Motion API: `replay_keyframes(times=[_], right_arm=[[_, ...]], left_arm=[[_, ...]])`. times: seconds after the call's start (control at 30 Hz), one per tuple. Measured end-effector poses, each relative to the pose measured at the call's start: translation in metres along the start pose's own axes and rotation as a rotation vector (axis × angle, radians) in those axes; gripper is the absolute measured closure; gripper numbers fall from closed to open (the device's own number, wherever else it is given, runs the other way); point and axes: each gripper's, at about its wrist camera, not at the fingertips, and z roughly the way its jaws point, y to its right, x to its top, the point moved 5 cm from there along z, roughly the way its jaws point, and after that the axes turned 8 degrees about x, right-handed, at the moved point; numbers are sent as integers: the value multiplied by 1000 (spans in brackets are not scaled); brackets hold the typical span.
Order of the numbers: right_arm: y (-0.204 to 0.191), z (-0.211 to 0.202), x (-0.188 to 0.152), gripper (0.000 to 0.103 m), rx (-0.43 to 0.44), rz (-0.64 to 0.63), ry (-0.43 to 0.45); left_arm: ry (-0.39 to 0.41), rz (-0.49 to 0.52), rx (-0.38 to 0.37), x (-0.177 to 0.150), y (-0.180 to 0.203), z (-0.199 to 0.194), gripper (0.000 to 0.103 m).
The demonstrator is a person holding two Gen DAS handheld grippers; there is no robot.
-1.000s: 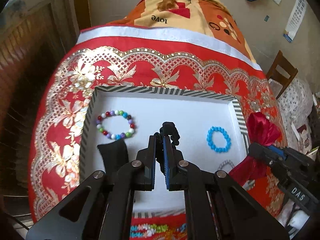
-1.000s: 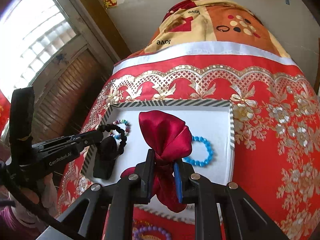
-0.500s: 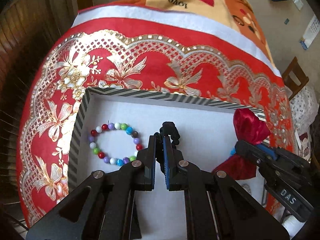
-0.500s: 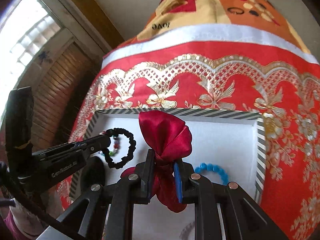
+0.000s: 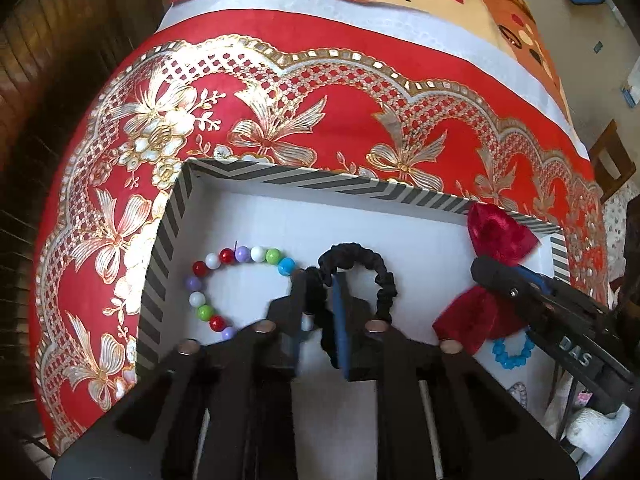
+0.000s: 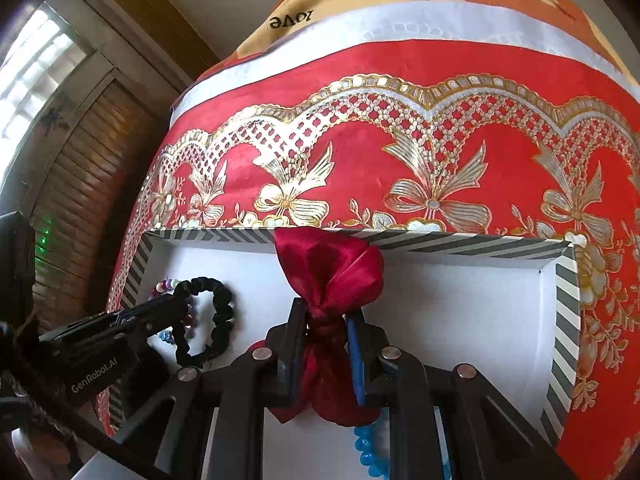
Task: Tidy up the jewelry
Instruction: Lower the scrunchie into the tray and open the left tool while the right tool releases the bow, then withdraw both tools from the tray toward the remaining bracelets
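A white tray with a striped rim [image 5: 280, 178] [image 6: 440, 242] lies on a red and gold cloth. My left gripper [image 5: 319, 280] has its fingers parted around a black scrunchie [image 5: 376, 268] [image 6: 218, 312] that drapes into the tray, beside a multicoloured bead bracelet [image 5: 208, 272]. My right gripper [image 6: 326, 316] is shut on the knot of a red satin bow [image 6: 328, 268] [image 5: 496, 236], held over the tray's far middle. A blue bead bracelet [image 5: 512, 354] [image 6: 370, 452] lies under the bow.
The red cloth [image 5: 320, 112] covers a rounded table and falls off on all sides. A small silver heart piece [image 5: 519, 394] lies near the tray's right side. A wooden chair [image 5: 610, 164] stands at the right; wooden panelling [image 6: 80, 200] is at the left.
Both grippers moved forward over the tray. The left fingers have parted, and the scrunchie now hangs out as a full loop. The right gripper still holds the bow.
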Motion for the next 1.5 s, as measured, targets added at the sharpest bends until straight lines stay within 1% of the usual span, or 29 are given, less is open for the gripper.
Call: replay_keyframes(times=[0.03, 0.07, 0.1, 0.23, 0.47, 0.83, 1.1, 1.13, 1.2, 1.23, 1.5], right_arm=[[0, -1, 0, 70, 2, 4, 0], [0, -2, 0, 56, 5, 8, 4], [1, -7, -1, 55, 16, 11, 16], [0, -20, -3, 55, 23, 7, 37], [-5, -41, -10, 55, 22, 1, 61], [-28, -84, -27, 54, -22, -45, 114], [-43, -114, -58, 53, -76, -88, 149], [-44, -117, -62, 52, -82, -90, 153], [-44, -122, -71, 46, -95, -93, 155], [-44, -125, -76, 46, -100, -94, 158], [-41, -148, -121, 45, -111, -83, 159]], left_arm=[[1, -9, -3, 0, -1, 0, 72], [3, -19, -6, 0, -3, 0, 69], [4, -23, -5, -1, -4, -1, 68], [14, -29, -1, -3, -5, -9, 68], [56, 0, 23, -11, -1, -31, 68], [125, 39, 50, -33, 12, -68, 68], [177, 45, 71, -60, 10, -95, 68], [181, 45, 74, -65, 10, -98, 68], [188, 44, 79, -74, 9, -104, 68], [190, 44, 81, -79, 8, -106, 68], [215, 40, 103, -121, 5, -129, 68]])
